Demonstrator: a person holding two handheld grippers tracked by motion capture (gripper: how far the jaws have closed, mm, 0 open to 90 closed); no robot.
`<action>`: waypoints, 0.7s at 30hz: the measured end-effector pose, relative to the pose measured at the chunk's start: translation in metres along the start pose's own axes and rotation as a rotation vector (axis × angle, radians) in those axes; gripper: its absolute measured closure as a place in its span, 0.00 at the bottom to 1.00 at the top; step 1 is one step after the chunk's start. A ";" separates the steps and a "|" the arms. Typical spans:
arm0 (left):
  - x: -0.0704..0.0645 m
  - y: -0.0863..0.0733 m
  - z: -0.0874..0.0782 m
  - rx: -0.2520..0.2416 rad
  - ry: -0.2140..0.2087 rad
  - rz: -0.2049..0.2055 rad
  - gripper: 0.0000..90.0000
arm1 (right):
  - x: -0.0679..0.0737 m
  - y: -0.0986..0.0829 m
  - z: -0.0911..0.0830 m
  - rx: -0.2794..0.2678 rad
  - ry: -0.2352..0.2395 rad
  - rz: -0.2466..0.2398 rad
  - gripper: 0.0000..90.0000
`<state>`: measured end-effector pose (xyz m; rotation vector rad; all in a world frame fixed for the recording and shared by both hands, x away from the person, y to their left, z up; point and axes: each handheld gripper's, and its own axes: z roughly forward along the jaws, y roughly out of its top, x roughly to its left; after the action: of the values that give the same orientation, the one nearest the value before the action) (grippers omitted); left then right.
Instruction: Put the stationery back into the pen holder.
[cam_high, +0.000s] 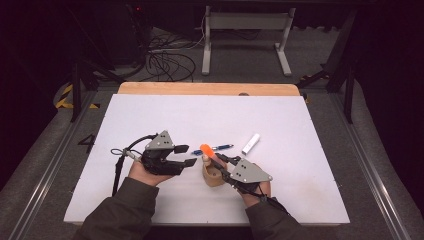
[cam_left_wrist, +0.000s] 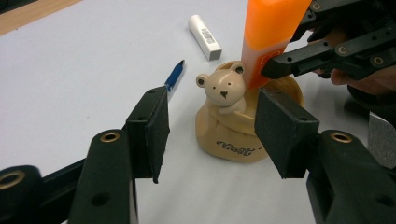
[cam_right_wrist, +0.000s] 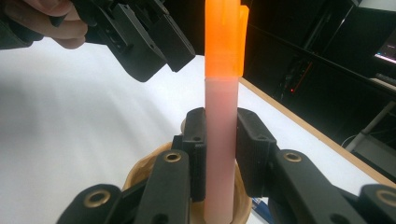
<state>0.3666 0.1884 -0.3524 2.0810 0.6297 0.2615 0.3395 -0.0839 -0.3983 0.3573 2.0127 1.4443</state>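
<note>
A tan bear-shaped pen holder (cam_high: 213, 176) stands on the white table (cam_high: 150, 115) near the front. My right gripper (cam_high: 218, 159) is shut on an orange highlighter (cam_high: 206, 149), held upright with its lower end inside the holder's mouth. The right gripper view has the highlighter (cam_right_wrist: 221, 112) clamped between both jaws (cam_right_wrist: 220, 140) above the holder's rim (cam_right_wrist: 140, 169). My left gripper (cam_high: 185, 155) is open just left of the holder, holding nothing. In the left gripper view its jaws (cam_left_wrist: 217, 128) frame the holder (cam_left_wrist: 229, 123), the highlighter (cam_left_wrist: 268, 32) and the right gripper (cam_left_wrist: 299, 58).
A blue pen (cam_high: 220, 147) lies just behind the holder, with a small white stick-shaped object (cam_high: 251, 144) to its right. They appear as the pen (cam_left_wrist: 175, 76) and the white stick (cam_left_wrist: 204, 37) in the left gripper view. A wooden edge (cam_high: 207, 88) borders the table's far side.
</note>
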 end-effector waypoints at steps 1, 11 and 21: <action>0.000 0.000 0.000 0.003 0.002 0.000 0.50 | -0.001 0.000 0.000 0.002 0.001 0.002 0.84; 0.001 0.001 0.000 0.002 0.009 0.004 0.51 | -0.005 -0.004 0.001 0.031 0.018 0.063 0.83; 0.001 0.002 0.002 0.001 0.011 0.004 0.51 | -0.007 -0.009 0.006 0.063 -0.002 0.102 0.82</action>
<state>0.3694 0.1866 -0.3519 2.0831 0.6322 0.2758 0.3504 -0.0864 -0.4053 0.4941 2.0679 1.4431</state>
